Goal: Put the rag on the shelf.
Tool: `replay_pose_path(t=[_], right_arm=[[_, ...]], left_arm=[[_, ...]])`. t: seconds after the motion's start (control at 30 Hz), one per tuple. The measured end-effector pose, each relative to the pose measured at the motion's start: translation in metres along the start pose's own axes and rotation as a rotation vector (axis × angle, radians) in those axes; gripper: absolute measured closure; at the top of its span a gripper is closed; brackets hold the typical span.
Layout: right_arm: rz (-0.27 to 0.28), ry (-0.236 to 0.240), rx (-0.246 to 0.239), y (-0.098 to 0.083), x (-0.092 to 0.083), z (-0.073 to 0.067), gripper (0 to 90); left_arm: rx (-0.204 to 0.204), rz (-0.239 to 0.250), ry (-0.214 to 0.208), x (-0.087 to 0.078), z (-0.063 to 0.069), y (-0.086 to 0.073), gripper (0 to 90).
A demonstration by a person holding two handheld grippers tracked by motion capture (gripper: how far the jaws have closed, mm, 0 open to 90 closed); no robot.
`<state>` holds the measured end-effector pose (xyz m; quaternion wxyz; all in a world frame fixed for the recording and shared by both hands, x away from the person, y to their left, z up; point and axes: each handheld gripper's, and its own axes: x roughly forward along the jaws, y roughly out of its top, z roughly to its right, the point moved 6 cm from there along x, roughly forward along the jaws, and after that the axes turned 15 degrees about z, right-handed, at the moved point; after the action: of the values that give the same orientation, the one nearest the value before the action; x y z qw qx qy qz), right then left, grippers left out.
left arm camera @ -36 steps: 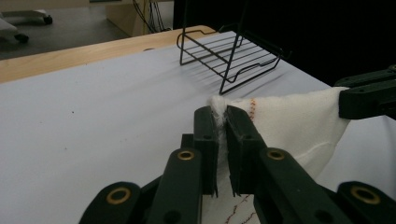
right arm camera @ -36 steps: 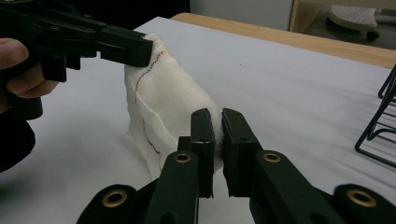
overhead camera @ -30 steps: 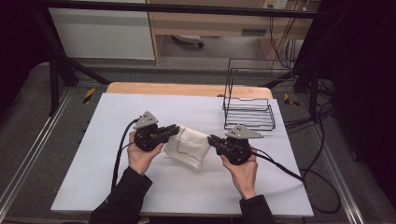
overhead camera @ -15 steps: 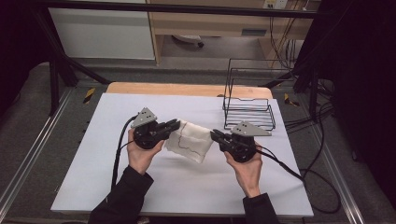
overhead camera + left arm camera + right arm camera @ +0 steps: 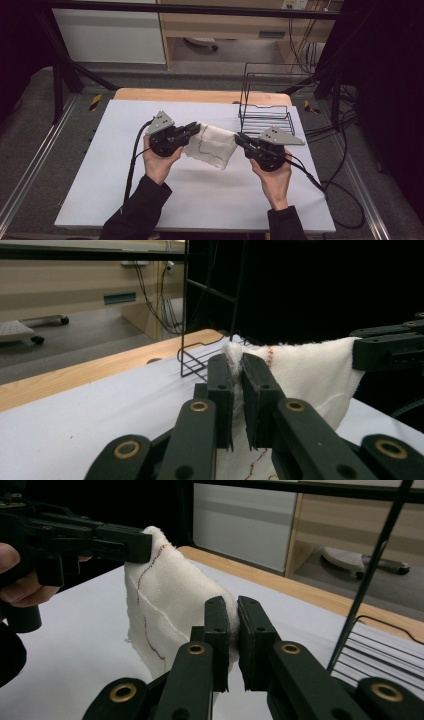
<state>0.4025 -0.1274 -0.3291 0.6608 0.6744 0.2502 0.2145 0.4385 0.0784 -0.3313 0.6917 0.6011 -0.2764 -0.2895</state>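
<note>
Both grippers have shifted toward the wire rack [image 5: 265, 107]; white cloth [image 5: 212, 145] hangs between them; left gripper [image 5: 192, 129] pinches one corner, right gripper [image 5: 241, 138] the other.

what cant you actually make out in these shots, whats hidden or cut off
- White cloth, high view: its underside, hidden by its own hanging folds.
- Cloth corner pinched in the left gripper, left gripper view: hidden between the jaws.
- Wire rack, right gripper view: cut off by the frame edges.
- Right gripper, high view: jaw tips too small to read.
</note>
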Motion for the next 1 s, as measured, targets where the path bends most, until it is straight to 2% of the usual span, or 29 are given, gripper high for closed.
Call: replay_pose_path(t=[0.47,0.77,1.0], right_arm=[[0.042,-0.066,-0.024,0.02,-0.018,0.022,84.1],[0.104,-0.116,-0.03,0.037,-0.032,0.038,84.1],[0.132,-0.136,-0.034,0.045,-0.039,0.046,84.1]], left_arm=[[0.017,0.043,-0.014,0.027,0.02,0.016,83.0],[0.044,0.081,-0.027,0.046,0.034,0.03,83.0],[0.054,0.105,-0.039,0.059,0.042,0.04,83.1]])
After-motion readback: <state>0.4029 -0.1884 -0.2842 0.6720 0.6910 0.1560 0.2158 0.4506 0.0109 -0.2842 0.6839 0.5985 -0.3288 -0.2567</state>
